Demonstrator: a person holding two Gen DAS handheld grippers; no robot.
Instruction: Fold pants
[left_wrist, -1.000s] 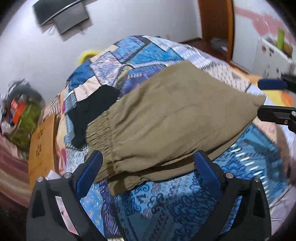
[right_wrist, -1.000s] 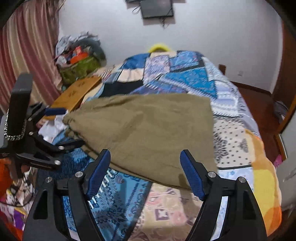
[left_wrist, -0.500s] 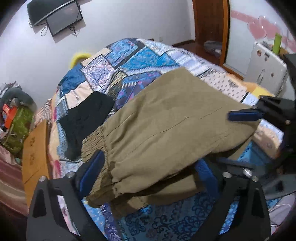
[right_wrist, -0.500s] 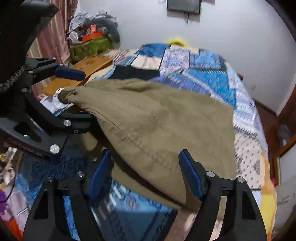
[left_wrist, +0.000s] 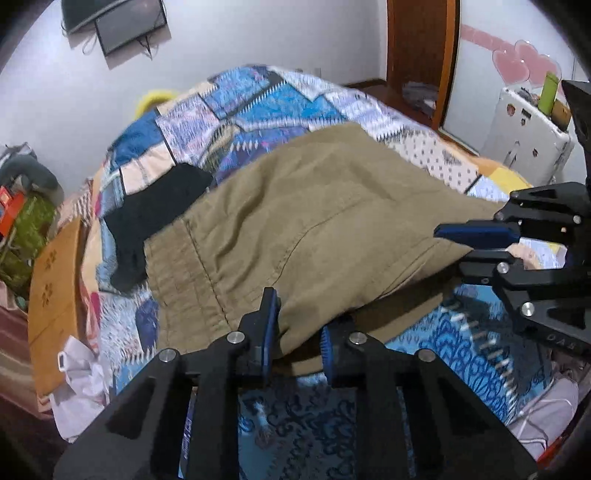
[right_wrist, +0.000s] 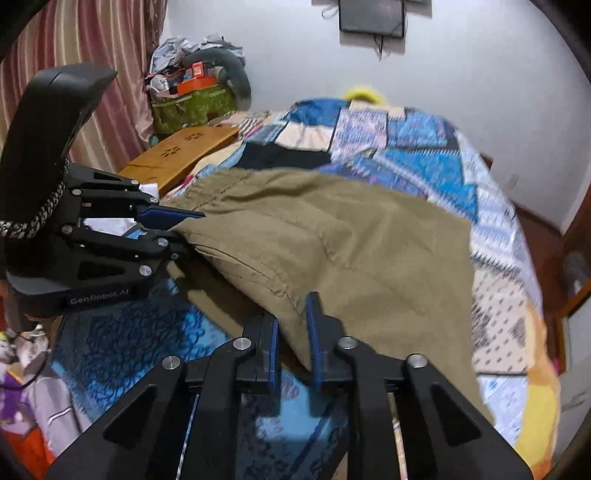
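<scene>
Pants (left_wrist: 314, 221) lie on the patchwork bed (left_wrist: 258, 103), long axis running L–R between the two tongs, waistband end w/ the left. Left gripper (left_wrist: 297, 341) nearly closed on the near waistband corner; right gripper (right_wrist: 291, 343) narrowed to a slit, pinching the near hem edge. Both hold the near edge, lifted a bit – so next move likely carries it away, toward the far edge. Neither arm nearer.
</scene>
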